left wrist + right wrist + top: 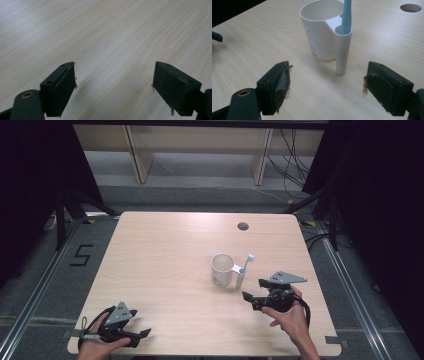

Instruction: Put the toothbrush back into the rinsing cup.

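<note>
A white cup (221,268) (320,32) stands upright near the middle right of the table. Its handle is a hollow tube, and a light blue toothbrush (247,261) (346,15) stands in it. My right gripper (254,290) (325,87) is open a short way in front of the cup, its jaws pointing at the handle with nothing between them. My left gripper (142,338) (113,87) is open low over bare wood at the table's front left corner, far from the cup.
The light wooden table (165,250) has a round cable hole (243,226) (411,7) near its far edge. Wooden shelving legs and loose cables stand on the floor beyond the table. Dark curtains hang on both sides.
</note>
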